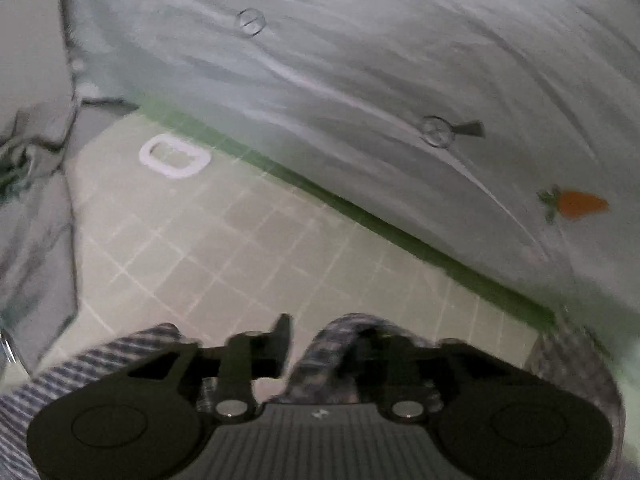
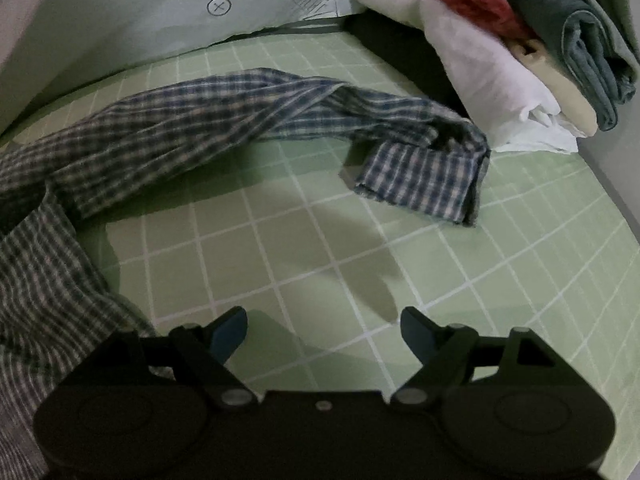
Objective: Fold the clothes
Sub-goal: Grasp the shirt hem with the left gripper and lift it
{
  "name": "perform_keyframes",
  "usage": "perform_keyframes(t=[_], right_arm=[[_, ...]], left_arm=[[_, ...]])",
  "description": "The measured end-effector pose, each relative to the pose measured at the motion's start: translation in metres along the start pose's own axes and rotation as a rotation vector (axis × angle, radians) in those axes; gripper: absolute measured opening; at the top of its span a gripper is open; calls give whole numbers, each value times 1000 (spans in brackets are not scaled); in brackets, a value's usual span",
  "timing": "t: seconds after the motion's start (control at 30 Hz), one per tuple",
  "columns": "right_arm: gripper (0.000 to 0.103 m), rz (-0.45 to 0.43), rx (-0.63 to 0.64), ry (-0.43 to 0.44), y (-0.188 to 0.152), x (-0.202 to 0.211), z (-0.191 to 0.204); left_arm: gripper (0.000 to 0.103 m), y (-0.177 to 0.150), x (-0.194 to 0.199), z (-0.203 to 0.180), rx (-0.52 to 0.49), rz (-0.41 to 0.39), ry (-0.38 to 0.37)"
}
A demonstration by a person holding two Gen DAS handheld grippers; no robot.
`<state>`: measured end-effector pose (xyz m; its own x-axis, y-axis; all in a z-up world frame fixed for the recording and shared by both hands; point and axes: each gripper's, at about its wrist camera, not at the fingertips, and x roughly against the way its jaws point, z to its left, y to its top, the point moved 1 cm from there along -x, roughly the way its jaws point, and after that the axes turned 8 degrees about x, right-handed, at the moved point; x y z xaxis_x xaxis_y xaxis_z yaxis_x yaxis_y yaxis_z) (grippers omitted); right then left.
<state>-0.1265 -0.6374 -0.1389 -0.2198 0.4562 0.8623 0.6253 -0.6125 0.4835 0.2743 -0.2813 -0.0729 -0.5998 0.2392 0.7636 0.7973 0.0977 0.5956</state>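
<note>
A blue-and-white plaid shirt [image 2: 168,128] lies on the green grid mat [image 2: 360,264]. One sleeve arches across the mat, and its cuff [image 2: 420,184] hangs down at the right. My right gripper [image 2: 324,328] hovers over bare mat, open, with nothing between its fingers; the shirt's body is to its left. In the blurred left wrist view, plaid fabric [image 1: 344,344] drapes over the right finger of my left gripper [image 1: 320,336] and bunches between the jaws. The left finger [image 1: 282,332] stands apart from the fabric with a gap showing. More plaid [image 1: 100,364] lies under the gripper.
A pale buttoned garment [image 1: 360,80] with an orange carrot patch [image 1: 576,204] lies beyond the mat's edge [image 1: 360,216]. A grey cloth [image 1: 32,208] sits at the left. Folded clothes [image 2: 520,40] are stacked at the mat's far right corner, and a white sheet [image 2: 140,12] lies behind it.
</note>
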Motion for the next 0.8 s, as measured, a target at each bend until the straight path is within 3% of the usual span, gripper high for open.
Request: perform_keyframes(t=[0.07, 0.13, 0.3, 0.57, 0.67, 0.8], right_arm=[[85, -1, -13, 5, 2, -2, 2], [85, -5, -20, 5, 4, -2, 4], [85, -84, 26, 11, 18, 7, 21], [86, -147, 31, 80, 48, 6, 50], [86, -153, 32, 82, 51, 6, 51], [86, -126, 29, 49, 46, -2, 45]], left_arm=[[70, -13, 11, -4, -67, -8, -12], [71, -28, 23, -9, -122, -9, -23], [71, -60, 39, -15, -144, 16, -4], [75, -109, 28, -70, -401, 122, -102], [75, -105, 9, -86, -386, 139, -67], [75, -75, -20, -98, -318, 141, -5]])
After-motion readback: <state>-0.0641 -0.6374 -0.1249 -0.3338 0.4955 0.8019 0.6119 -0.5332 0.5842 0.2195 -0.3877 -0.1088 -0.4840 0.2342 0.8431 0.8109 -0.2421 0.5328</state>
